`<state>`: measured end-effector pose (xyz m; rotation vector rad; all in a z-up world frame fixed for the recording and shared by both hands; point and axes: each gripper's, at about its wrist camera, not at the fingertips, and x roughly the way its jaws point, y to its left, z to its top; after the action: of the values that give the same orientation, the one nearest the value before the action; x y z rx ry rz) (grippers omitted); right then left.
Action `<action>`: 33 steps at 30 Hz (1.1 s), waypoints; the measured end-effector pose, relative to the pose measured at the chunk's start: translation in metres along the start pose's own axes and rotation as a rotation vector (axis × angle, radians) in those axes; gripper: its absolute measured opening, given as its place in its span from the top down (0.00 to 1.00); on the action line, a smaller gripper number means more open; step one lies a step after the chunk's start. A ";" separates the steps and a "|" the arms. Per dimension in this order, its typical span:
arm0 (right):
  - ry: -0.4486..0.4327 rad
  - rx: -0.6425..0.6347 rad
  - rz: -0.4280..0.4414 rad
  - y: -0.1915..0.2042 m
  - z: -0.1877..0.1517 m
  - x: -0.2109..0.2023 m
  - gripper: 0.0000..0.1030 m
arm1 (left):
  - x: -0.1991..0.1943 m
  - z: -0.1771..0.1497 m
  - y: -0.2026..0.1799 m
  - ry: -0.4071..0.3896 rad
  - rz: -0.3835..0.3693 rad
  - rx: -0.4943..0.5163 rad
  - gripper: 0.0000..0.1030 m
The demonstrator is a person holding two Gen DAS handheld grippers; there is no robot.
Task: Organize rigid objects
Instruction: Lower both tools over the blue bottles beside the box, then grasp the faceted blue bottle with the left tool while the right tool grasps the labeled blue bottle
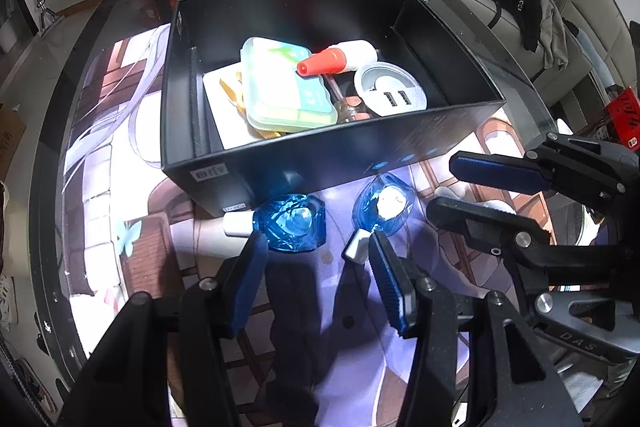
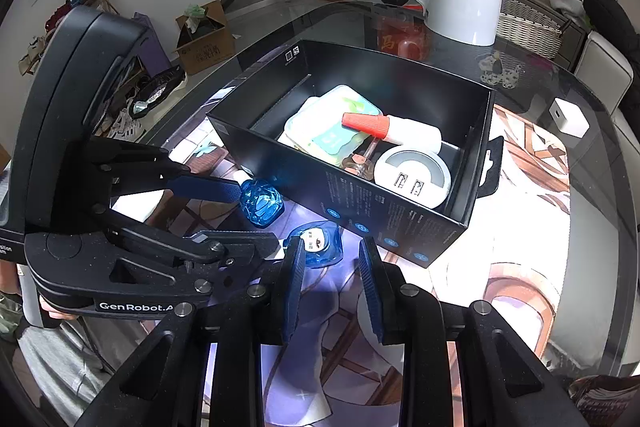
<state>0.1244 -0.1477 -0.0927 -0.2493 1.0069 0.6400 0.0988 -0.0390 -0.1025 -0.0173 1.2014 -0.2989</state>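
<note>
Hovering low in the frame, the left gripper [image 1: 316, 251] and right gripper [image 2: 330, 259] hold parted, empty fingers behind two blue bottles [image 1: 294, 225] before the black box [image 1: 280, 163].

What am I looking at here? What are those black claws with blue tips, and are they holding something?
No robot here: a person holds a two-fingered tool in each hand, and each tool carries a wide-angle camera looking along its fingers. One picture comes from the left hand-held gripper, the other from the right hand-held gripper; each also sees the other tool.

On the printed purple table mat stands an open black cardboard box holding a pale green plastic lidded case, a white tube with an orange-red cap and a round white USB charger.

Before the box lie a clear-blue white-capped bottle and a second blue bottle, one at each tool's fingertips. Both tools are open and hold nothing.
</note>
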 end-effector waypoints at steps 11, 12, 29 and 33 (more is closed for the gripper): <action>0.008 0.004 -0.001 -0.001 -0.003 0.002 0.72 | 0.007 -0.003 0.001 0.024 0.024 0.014 0.49; 0.010 0.005 -0.001 -0.002 -0.003 0.003 0.72 | 0.008 -0.004 0.001 0.023 0.025 0.015 0.49; 0.036 0.042 0.032 0.001 0.001 0.016 0.72 | -0.003 -0.012 0.005 0.031 0.009 0.050 0.85; 0.050 0.031 0.031 0.011 0.005 0.029 0.72 | -0.011 -0.014 0.013 0.016 0.007 0.031 0.83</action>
<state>0.1321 -0.1257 -0.1136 -0.2242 1.0700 0.6482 0.0855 -0.0220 -0.0999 0.0158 1.2122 -0.3122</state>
